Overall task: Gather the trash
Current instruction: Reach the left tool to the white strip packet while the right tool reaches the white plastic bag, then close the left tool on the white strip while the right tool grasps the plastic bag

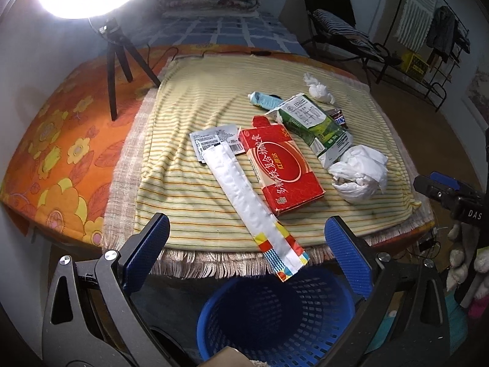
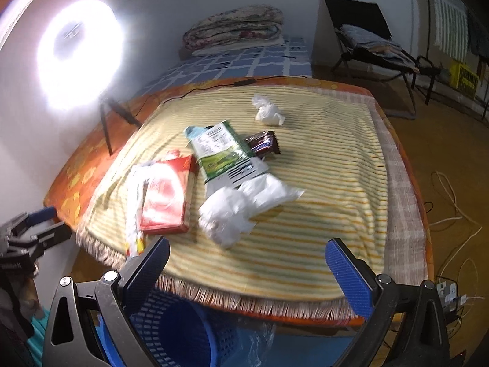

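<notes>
Both tools hang at the near edge of the bench (image 1: pixel 195 113), which is draped in a soft, yellow-striped woven cloth with a fringed hem. The left gripper (image 1: pixel 247 244) has its ribbed blue pads spread wide with nothing between them, and the right gripper (image 2: pixel 247 263) is equally wide apart and empty.

The trash lies in a loose cluster on the cloth. A long, flat white wrapper (image 1: pixel 244 195) with a bright patterned end pokes over the fringe, right above a blue plastic lattice basket (image 1: pixel 275 315) on the floor. Beside the wrapper sits a glossy red cardboard box (image 1: pixel 282 168), rectangular with a flap open at its far end, overlapping a small printed label (image 1: pixel 214 140). A flattened green-and-white carton (image 1: pixel 311 122) lies against a crumpled white tissue wad (image 1: pixel 360 174); a pale blue squeezed tube (image 1: pixel 264 99) pokes out behind it. A dark shiny candy wrapper (image 2: pixel 262 143) rests just beside the carton (clearer in the right wrist view), and a smaller twisted tissue (image 1: pixel 318 87) lies farther back, apart from the rest.
</notes>
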Tool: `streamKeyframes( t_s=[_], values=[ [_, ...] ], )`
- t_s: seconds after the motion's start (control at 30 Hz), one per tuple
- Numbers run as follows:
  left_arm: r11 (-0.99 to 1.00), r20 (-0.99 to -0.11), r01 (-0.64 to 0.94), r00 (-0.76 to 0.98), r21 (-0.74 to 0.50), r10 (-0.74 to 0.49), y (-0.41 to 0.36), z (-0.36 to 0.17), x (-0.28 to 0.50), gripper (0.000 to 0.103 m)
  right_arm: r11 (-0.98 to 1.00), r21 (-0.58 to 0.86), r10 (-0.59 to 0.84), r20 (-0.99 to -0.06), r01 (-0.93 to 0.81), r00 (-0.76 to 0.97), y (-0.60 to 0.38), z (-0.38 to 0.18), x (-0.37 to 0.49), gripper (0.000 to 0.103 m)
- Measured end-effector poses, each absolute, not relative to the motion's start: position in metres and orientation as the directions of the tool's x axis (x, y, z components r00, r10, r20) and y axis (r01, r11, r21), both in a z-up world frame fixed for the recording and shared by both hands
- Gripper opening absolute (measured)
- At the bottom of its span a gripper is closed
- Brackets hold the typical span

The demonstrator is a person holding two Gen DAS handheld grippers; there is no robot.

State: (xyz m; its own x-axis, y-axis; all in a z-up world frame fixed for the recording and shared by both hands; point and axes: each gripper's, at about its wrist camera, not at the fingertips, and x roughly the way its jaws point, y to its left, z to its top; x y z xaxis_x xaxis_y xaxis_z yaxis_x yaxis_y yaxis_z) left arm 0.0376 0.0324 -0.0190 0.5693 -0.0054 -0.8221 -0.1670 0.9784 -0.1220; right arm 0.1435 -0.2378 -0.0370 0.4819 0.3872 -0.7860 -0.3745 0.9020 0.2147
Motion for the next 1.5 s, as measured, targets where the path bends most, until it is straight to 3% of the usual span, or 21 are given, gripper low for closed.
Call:
streamKeyframes(
  t_s=[0.17,0.3,0.7,0.9,1.07,1.3,1.5],
  values=[
    [0.963,-0.846,-0.224,0.533,-0.152,-0.01,0.051,-0.033,0.066,0.102,0.901,0.29,0.41,-0.812,-0.322,0.416,-0.238,-0.051,0.174,0.103],
    [0.938,-0.871,-0.279,0.49,-0.206,-0.045,0.067,-0.047,0.089,0.086,0.903,0.305,0.41,-0.821,-0.301,0.397,-0.234,-0.064,0.192,0.103],
    [0.837,-0.897,-0.414,0.401,-0.358,-0.185,0.088,-0.097,0.132,0.066,0.863,0.489,0.505,-0.82,-0.128,0.271,-0.231,-0.105,0.233,0.099],
    [0.837,-0.912,-0.43,0.367,-0.339,-0.182,0.081,-0.116,0.144,0.051,0.854,0.508,0.52,-0.82,-0.113,0.238,-0.221,-0.117,0.236,0.09],
    [0.845,-0.917,-0.431,0.366,-0.315,-0.155,0.073,-0.124,0.155,0.049,0.863,0.491,0.505,-0.828,-0.12,0.245,-0.216,-0.117,0.237,0.088],
    [0.845,-0.918,-0.432,0.365,-0.315,-0.156,0.076,-0.127,0.167,0.029,0.846,0.526,0.533,-0.82,-0.093,0.211,-0.219,-0.127,0.238,0.08],
    [0.841,-0.913,-0.432,0.375,-0.326,-0.161,0.087,-0.124,0.158,0.022,0.821,0.564,0.57,-0.799,-0.088,0.192,-0.219,-0.129,0.236,0.062]
  ],
)
